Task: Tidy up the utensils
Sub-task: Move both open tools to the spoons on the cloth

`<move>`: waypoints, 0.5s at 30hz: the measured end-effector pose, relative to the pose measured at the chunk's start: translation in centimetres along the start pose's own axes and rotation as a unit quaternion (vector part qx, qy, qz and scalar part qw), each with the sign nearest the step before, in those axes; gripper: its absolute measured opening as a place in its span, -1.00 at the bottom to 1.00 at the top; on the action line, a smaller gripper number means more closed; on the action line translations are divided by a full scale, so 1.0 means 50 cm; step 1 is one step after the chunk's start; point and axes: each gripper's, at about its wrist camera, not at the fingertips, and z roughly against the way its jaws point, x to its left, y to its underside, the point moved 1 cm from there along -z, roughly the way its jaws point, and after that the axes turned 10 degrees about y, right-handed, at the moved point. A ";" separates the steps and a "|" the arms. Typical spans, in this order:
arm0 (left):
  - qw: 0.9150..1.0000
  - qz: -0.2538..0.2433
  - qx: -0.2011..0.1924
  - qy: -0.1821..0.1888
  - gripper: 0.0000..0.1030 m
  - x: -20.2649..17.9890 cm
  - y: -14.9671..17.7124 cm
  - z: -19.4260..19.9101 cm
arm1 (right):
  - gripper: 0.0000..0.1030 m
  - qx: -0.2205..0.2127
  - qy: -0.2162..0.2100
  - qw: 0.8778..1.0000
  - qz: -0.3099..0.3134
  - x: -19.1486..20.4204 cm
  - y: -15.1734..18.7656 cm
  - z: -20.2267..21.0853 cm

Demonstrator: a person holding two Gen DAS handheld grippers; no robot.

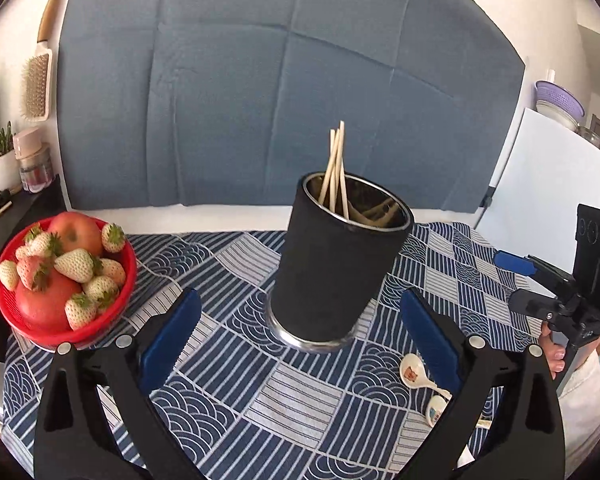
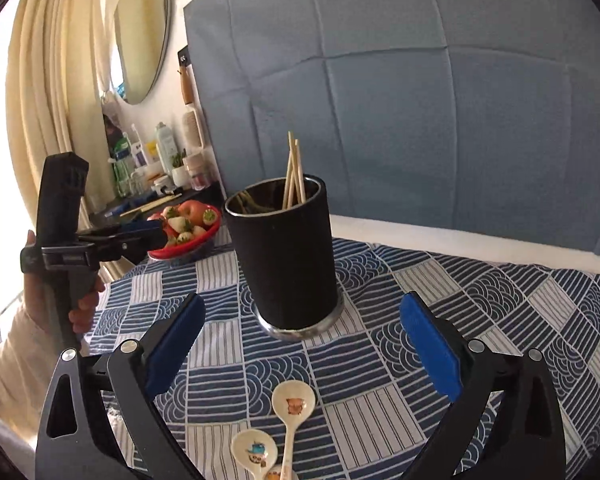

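Observation:
A black utensil cup (image 1: 336, 264) with a steel rim stands upright on the patterned tablecloth, with several wooden chopsticks (image 1: 336, 168) leaning inside it. In the right wrist view the same cup (image 2: 288, 256) and chopsticks (image 2: 294, 172) are ahead of my right gripper (image 2: 300, 344). Ceramic spoons (image 2: 292, 404) with cartoon prints lie on the cloth just in front of that gripper; the left wrist view shows the spoons (image 1: 414, 372) by my right finger. My left gripper (image 1: 300, 336) stands wide open just short of the cup, nothing between its pads. The right gripper is open too and holds nothing.
A red basket (image 1: 60, 332) of apples and strawberries sits at the left of the table. A blue padded panel (image 1: 284, 80) backs the table. Bottles and jars (image 2: 156, 156) crowd a side shelf. The other gripper and a hand (image 1: 556, 344) show at the right edge.

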 end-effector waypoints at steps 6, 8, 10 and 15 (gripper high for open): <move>0.998 -0.007 0.052 0.021 0.89 -0.011 0.056 -0.037 | 0.82 0.046 0.019 0.998 -0.046 -0.040 0.095 -0.003; 0.997 -0.013 0.067 0.022 0.89 -0.019 0.067 -0.054 | 0.84 0.050 0.036 0.996 -0.062 -0.054 0.119 0.000; 0.997 -0.017 0.077 0.022 0.89 -0.028 0.072 -0.070 | 0.84 0.057 0.042 0.995 -0.068 -0.066 0.136 0.004; 0.992 -0.029 0.115 0.031 0.89 -0.066 0.075 -0.104 | 0.84 0.048 0.077 0.994 -0.064 -0.081 0.167 0.031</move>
